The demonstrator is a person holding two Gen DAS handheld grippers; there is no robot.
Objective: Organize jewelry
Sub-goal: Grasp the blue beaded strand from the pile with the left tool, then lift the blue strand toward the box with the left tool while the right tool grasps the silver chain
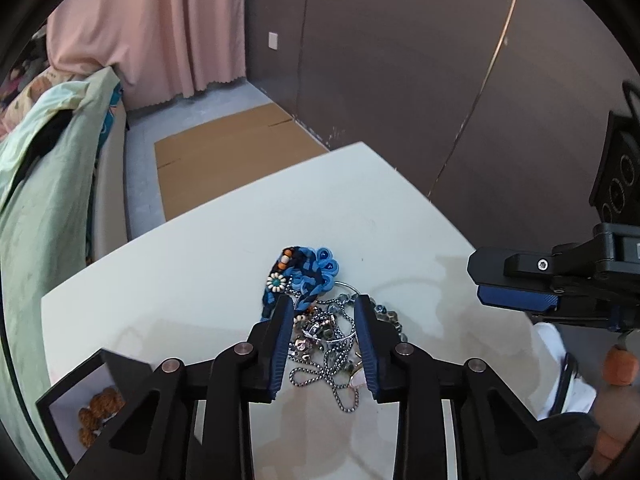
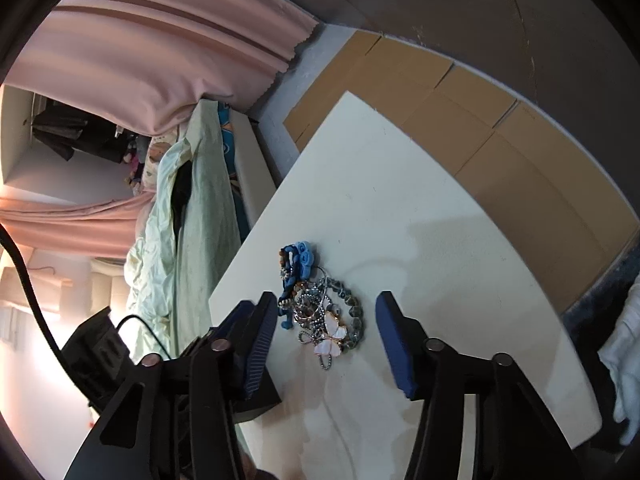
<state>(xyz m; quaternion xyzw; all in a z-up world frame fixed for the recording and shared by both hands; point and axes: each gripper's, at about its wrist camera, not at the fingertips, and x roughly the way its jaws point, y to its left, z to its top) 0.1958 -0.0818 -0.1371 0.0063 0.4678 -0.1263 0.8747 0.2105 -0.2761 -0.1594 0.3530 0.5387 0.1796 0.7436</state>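
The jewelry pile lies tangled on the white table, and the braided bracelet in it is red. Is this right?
Not quite. The braided bracelet is blue, not red, as the left wrist view shows. The rest holds: the jewelry pile lies tangled on the white table.

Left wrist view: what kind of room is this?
Probably a bedroom at home: pink curtain, pale green bedding heaped on a bed, and flattened cardboard on the floor beside a white table.

Table (image 1: 224, 240) bare beyond jewelry heap (image 1: 320, 320).
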